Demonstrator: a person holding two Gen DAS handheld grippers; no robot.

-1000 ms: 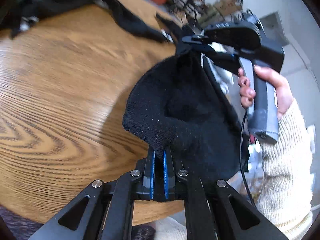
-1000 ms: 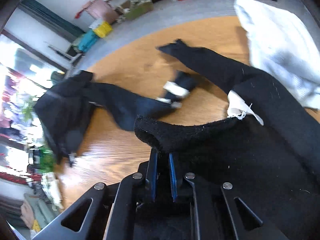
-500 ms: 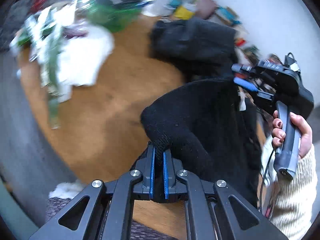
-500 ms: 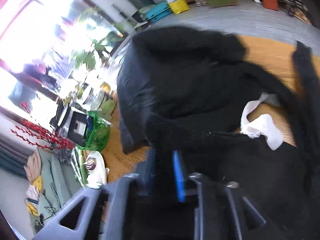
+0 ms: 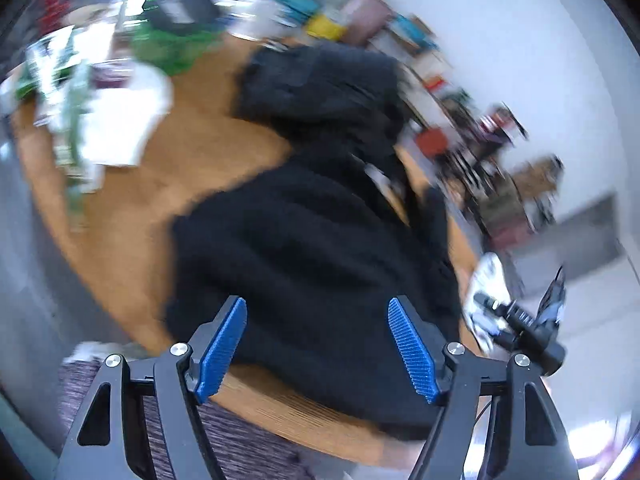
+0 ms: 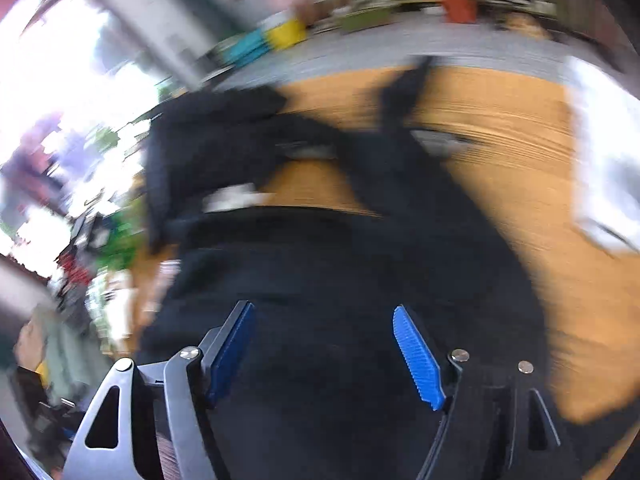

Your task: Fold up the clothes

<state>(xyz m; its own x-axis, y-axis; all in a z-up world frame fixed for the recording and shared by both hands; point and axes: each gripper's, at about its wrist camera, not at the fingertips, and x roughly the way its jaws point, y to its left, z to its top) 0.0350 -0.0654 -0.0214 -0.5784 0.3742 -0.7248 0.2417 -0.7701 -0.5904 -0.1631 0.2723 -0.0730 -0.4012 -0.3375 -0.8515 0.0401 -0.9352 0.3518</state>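
Note:
A black knit garment (image 5: 312, 260) lies in a heap on the round wooden table (image 5: 132, 216), near its front edge. My left gripper (image 5: 318, 336) hovers just above the near part of it. Its jaws are opening, and the blue pads (image 5: 222, 350) stand wide apart and press on nothing. In the blurred right wrist view the same black garment (image 6: 340, 272) spreads under my right gripper (image 6: 324, 344). Those jaws are opening too, with the cloth below the gap and not pinched. A white label (image 6: 232, 200) shows at the garment's far edge.
A second black garment (image 5: 320, 92) is piled further back on the table, with a dark sleeve (image 6: 404, 92) trailing off. A white cloth (image 5: 120, 128) lies at the far left, also seen as a white cloth (image 6: 600, 160). The other gripper's tool (image 5: 520, 328) shows at the right. Room clutter stands beyond.
Both grippers were shut on the black knit garment's edge and have let it go. The garment now lies on the table, and both views have swung round.

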